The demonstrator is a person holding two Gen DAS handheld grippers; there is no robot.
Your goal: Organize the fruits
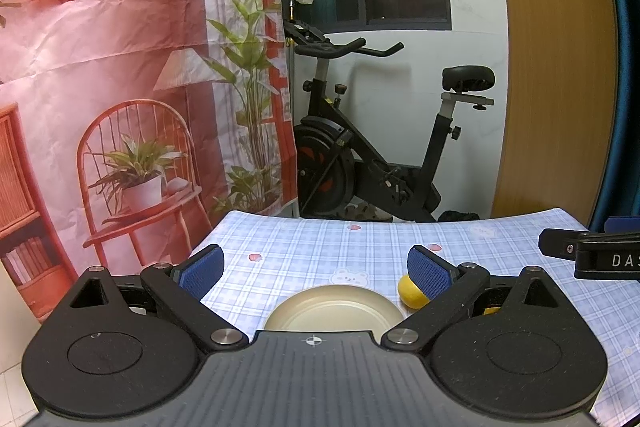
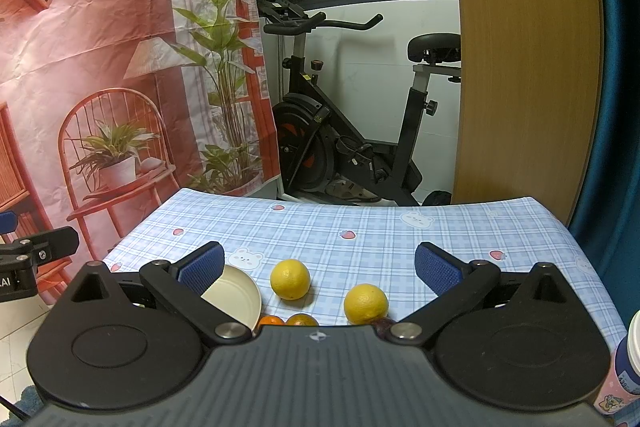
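Observation:
A cream plate lies on the blue checked tablecloth, right in front of my open, empty left gripper. One yellow lemon sits just right of the plate, partly behind my right finger. In the right wrist view my right gripper is open and empty above two lemons. Two small oranges peek out at the gripper body's edge. The plate lies to the left, partly behind my left finger.
An exercise bike stands beyond the table's far edge. A printed backdrop hangs at the left, a wooden panel at the right. A patterned cup stands at the right wrist view's lower right. The other gripper shows at the right edge.

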